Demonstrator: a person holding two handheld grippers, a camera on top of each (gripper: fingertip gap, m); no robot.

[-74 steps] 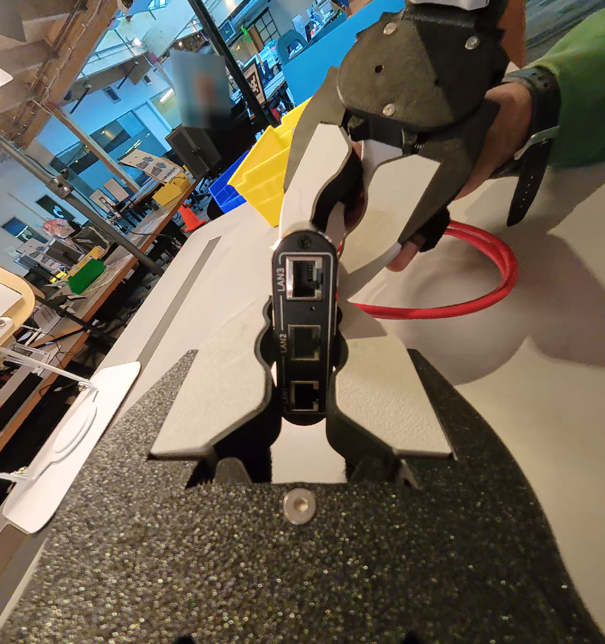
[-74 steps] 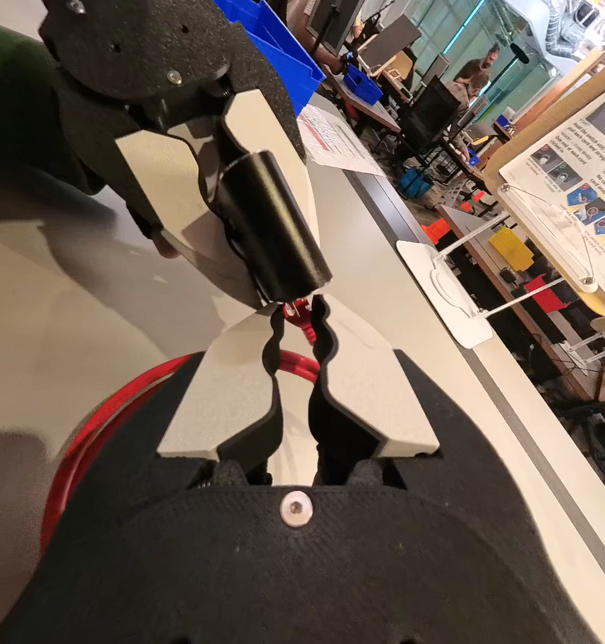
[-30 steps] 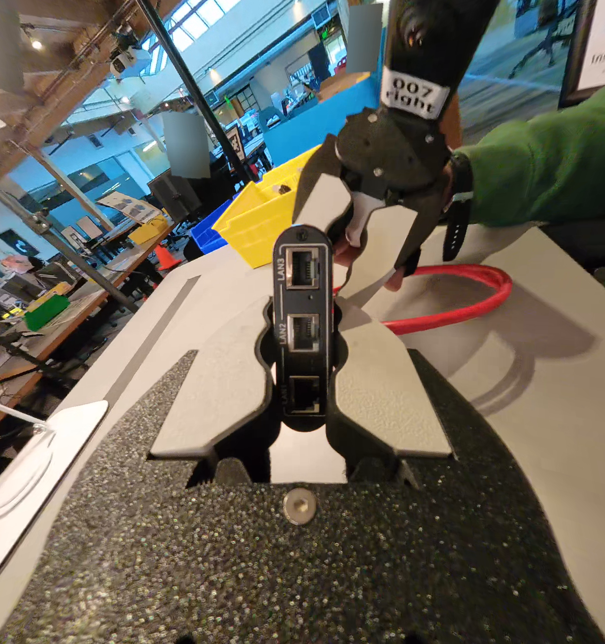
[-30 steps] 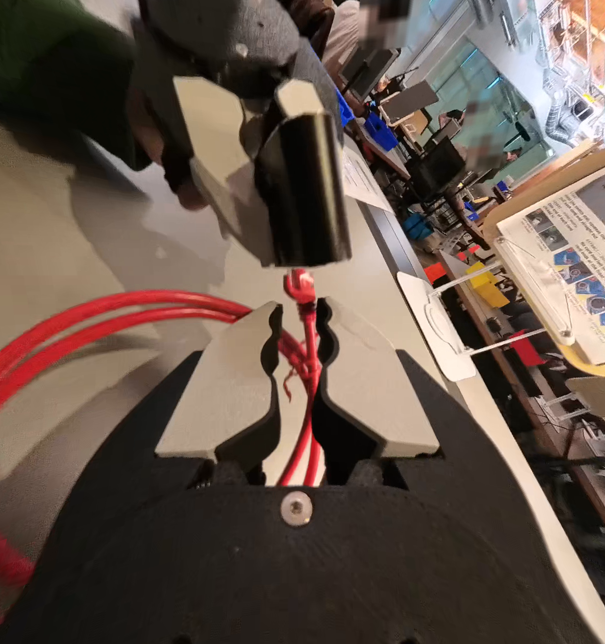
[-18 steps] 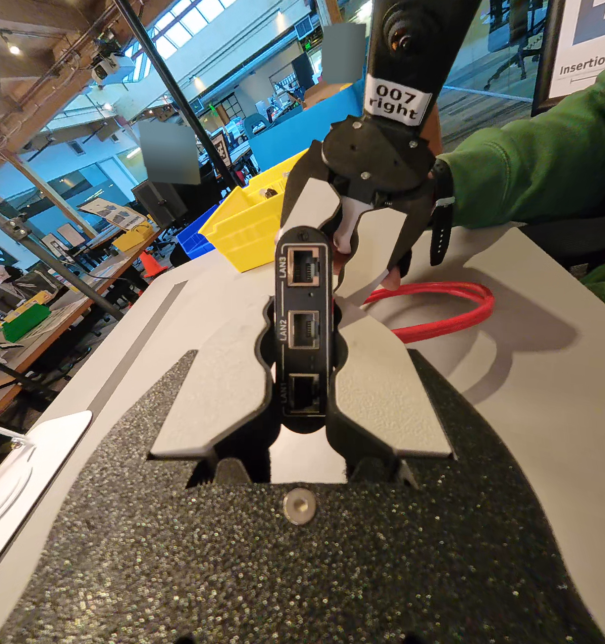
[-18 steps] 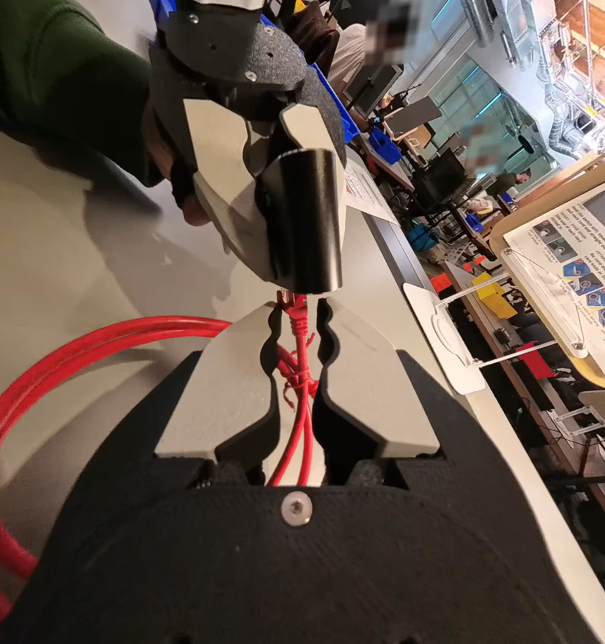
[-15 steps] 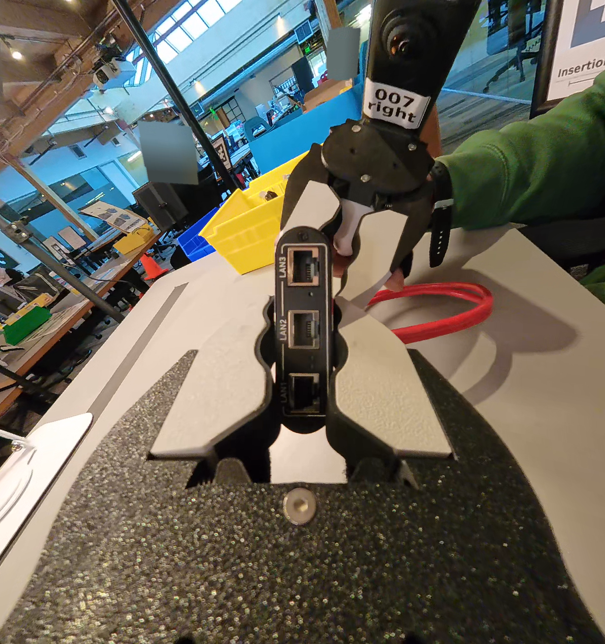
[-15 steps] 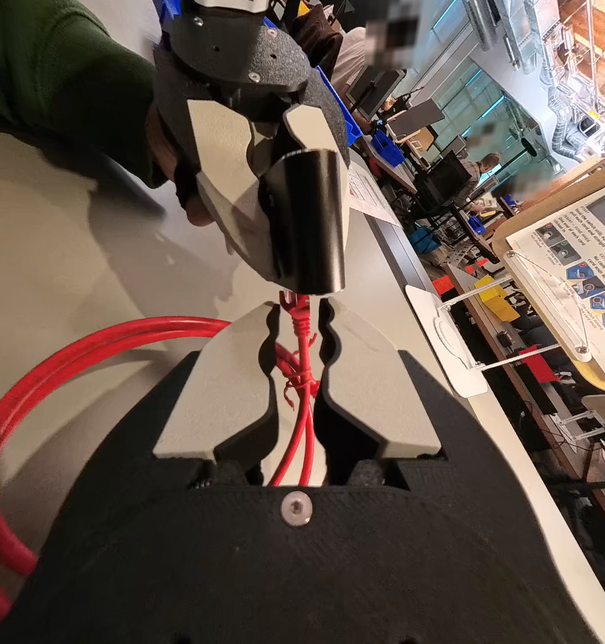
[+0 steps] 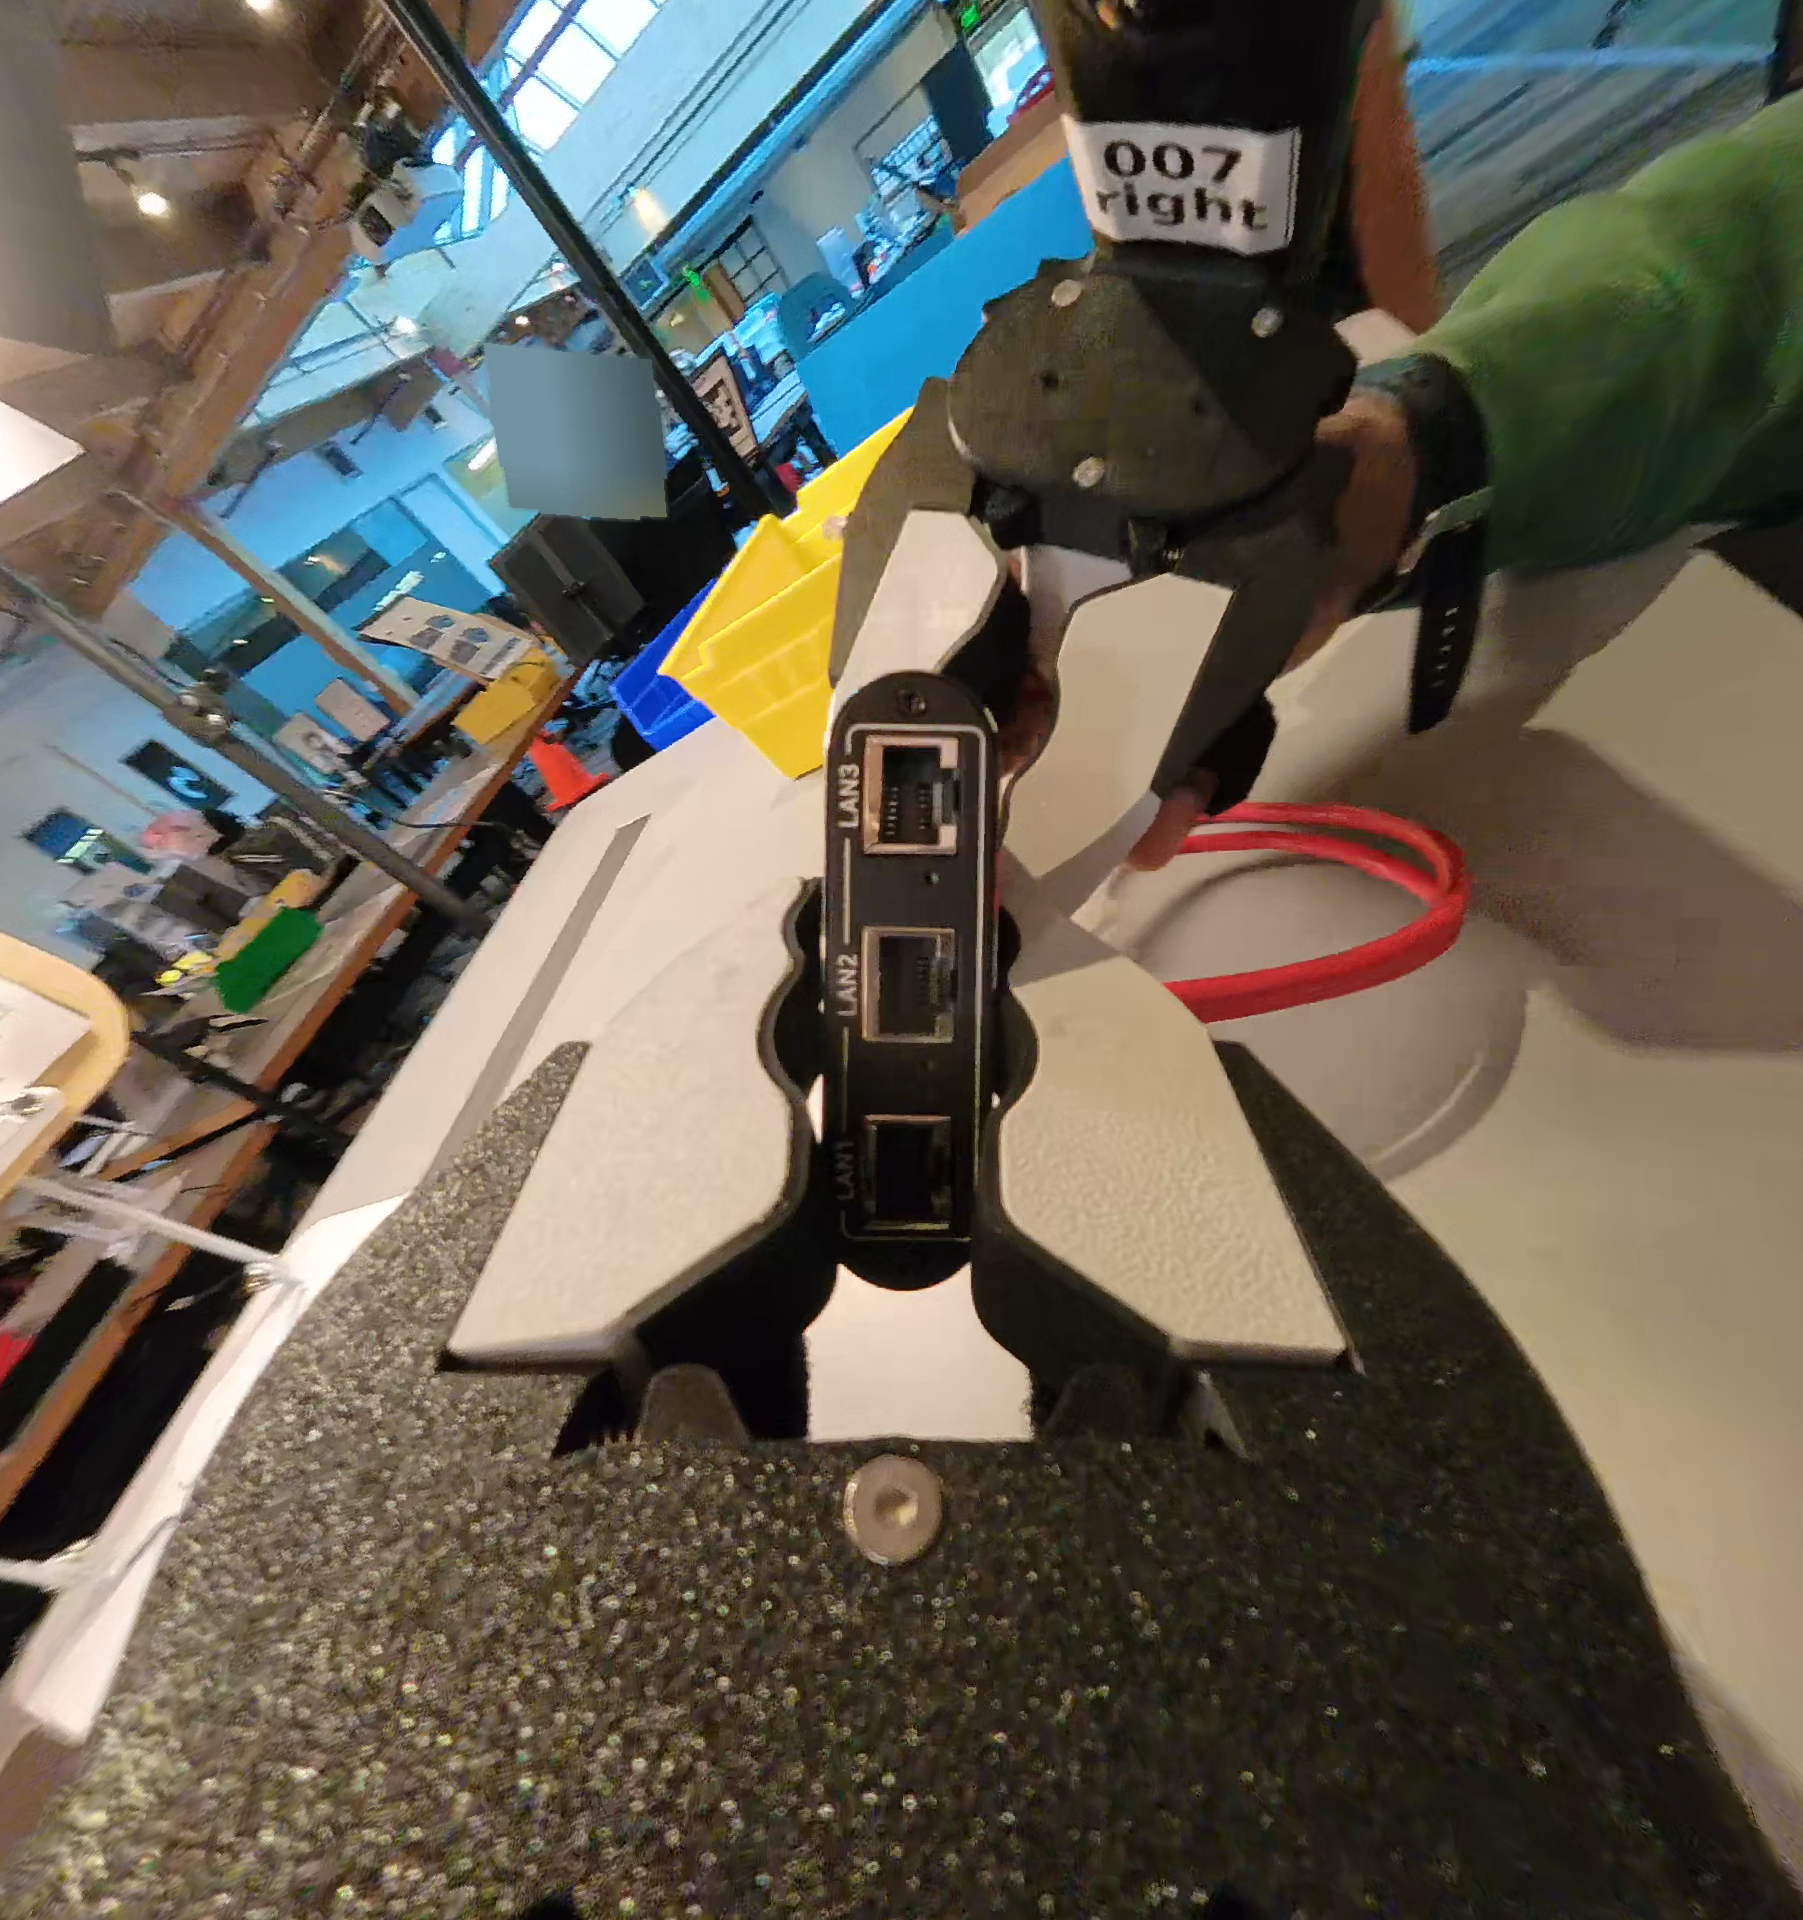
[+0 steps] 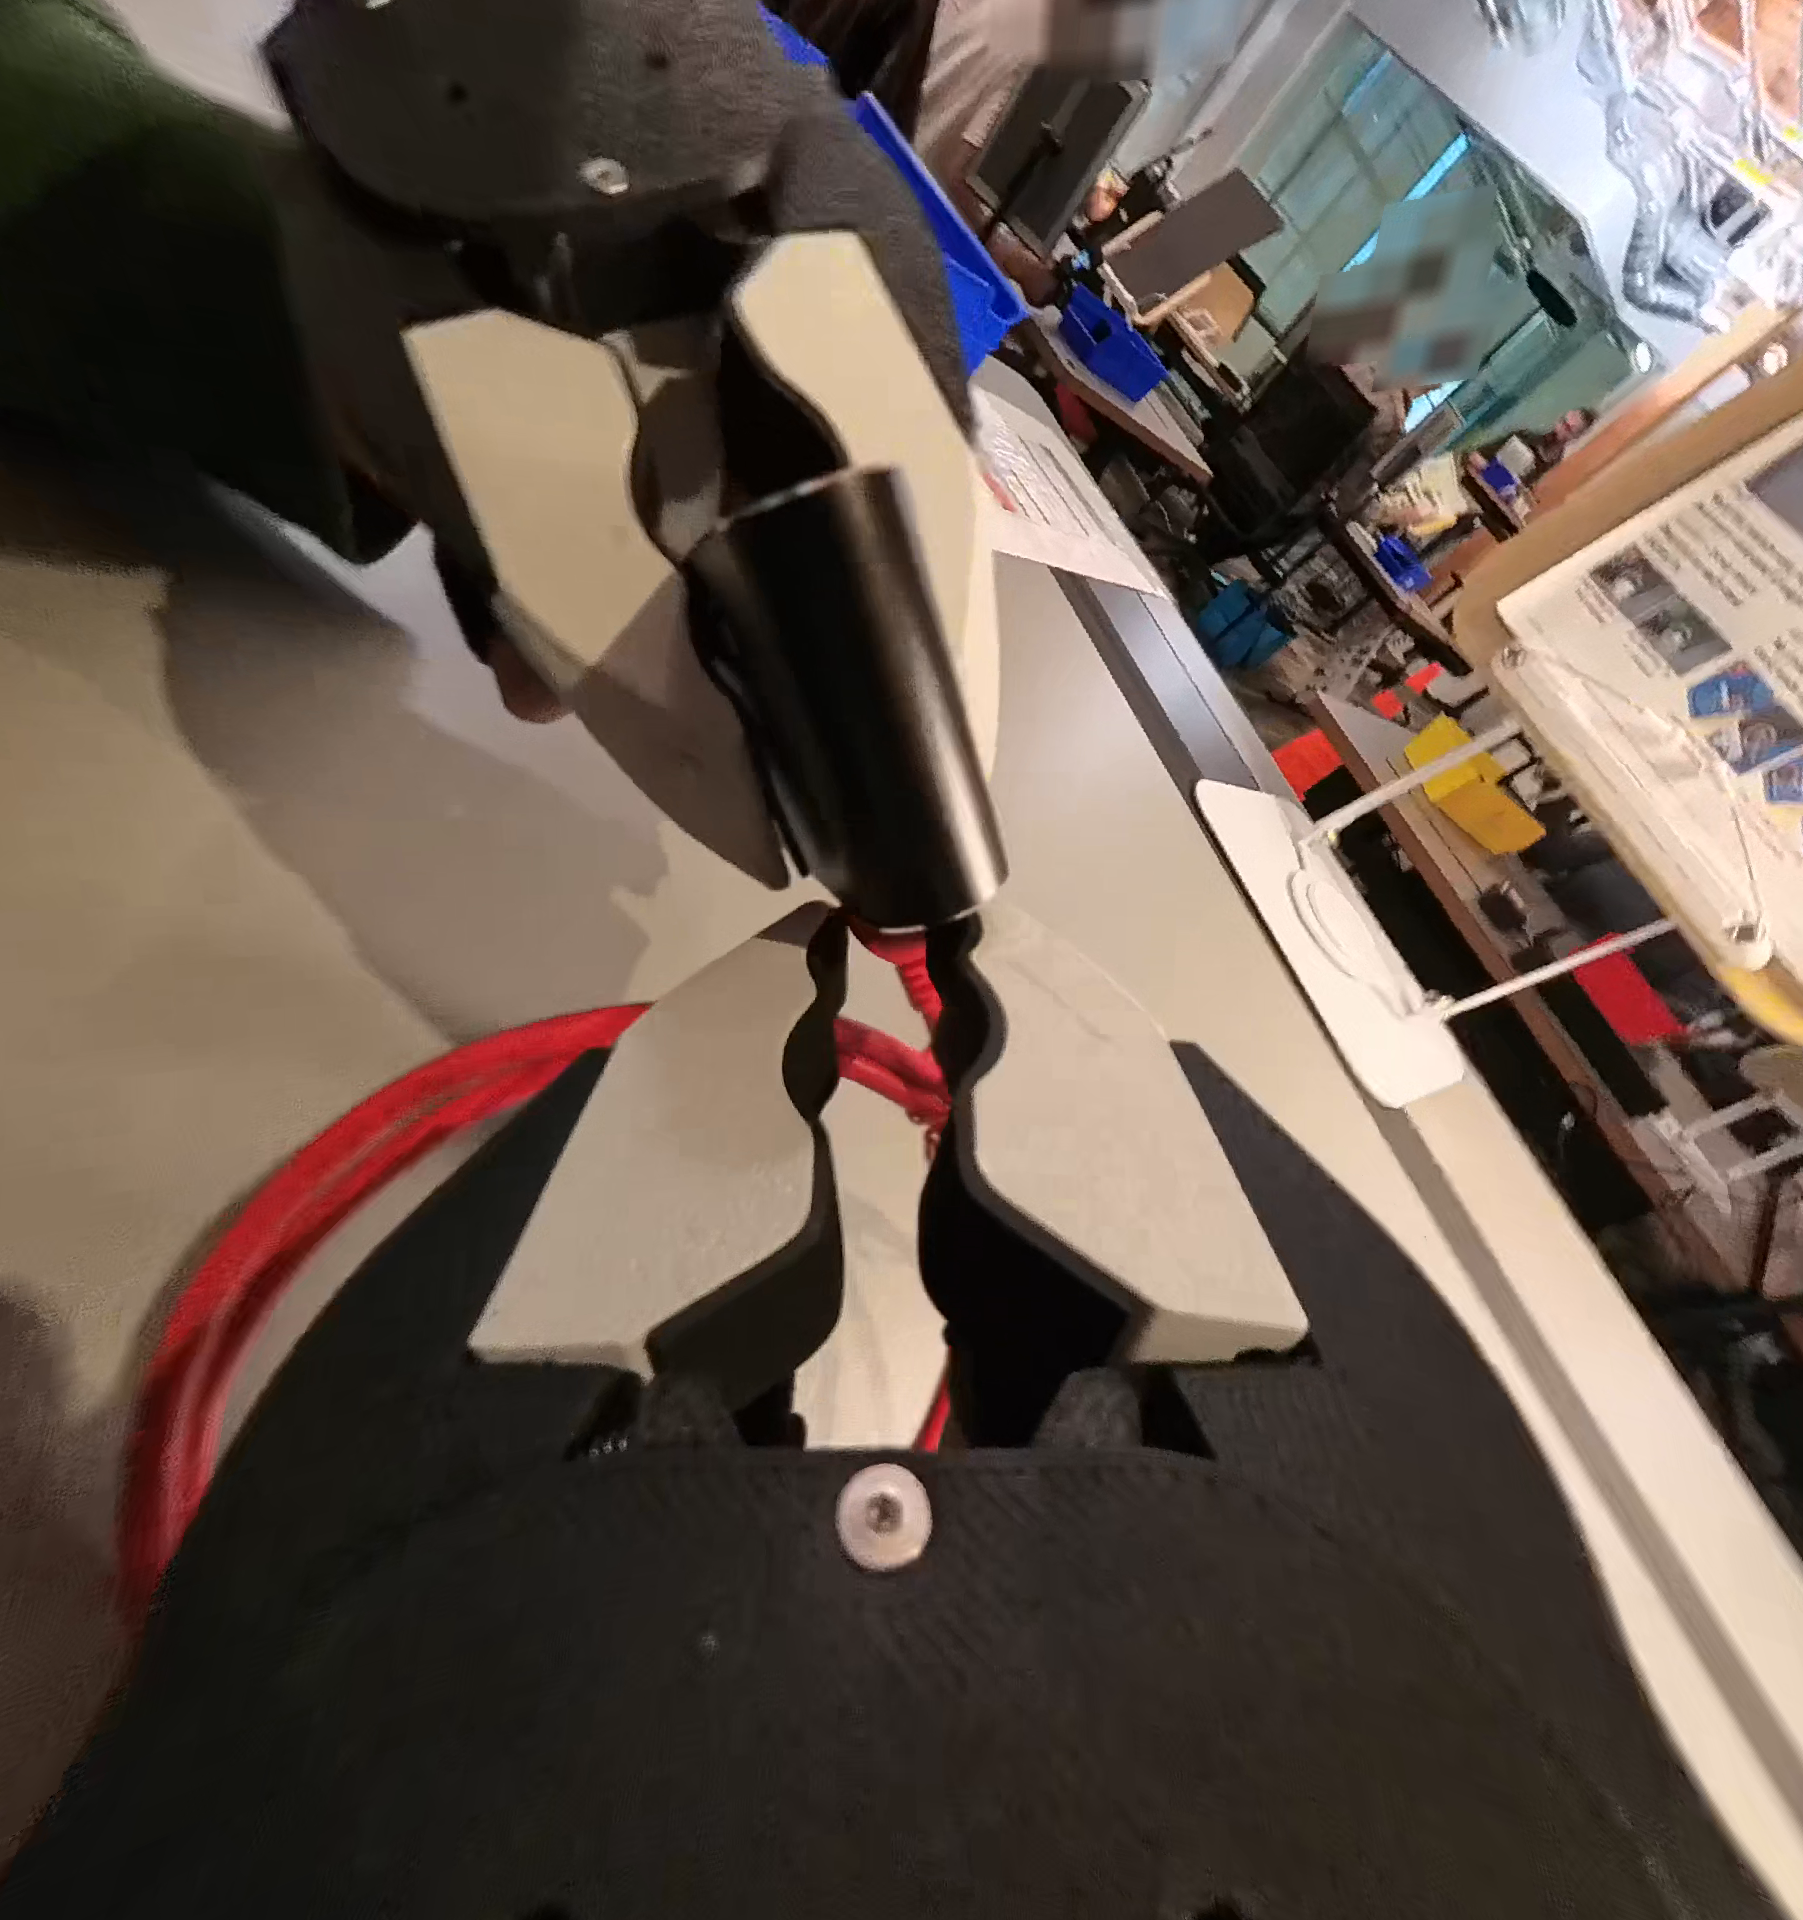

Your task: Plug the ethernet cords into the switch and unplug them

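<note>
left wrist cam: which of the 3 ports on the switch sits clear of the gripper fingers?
The top port on the switch. It stands above the left gripper fingertips, fully exposed; the middle and bottom ports lie between the two fingers.

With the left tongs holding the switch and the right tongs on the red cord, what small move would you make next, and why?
Probably ease the right tongs forward to seat the red ethernet cord plug. The plug sits at the near end of the black switch, held in the left tongs. The three ports on the switch's other face are all empty; whether the plug is seated is hidden.
</note>
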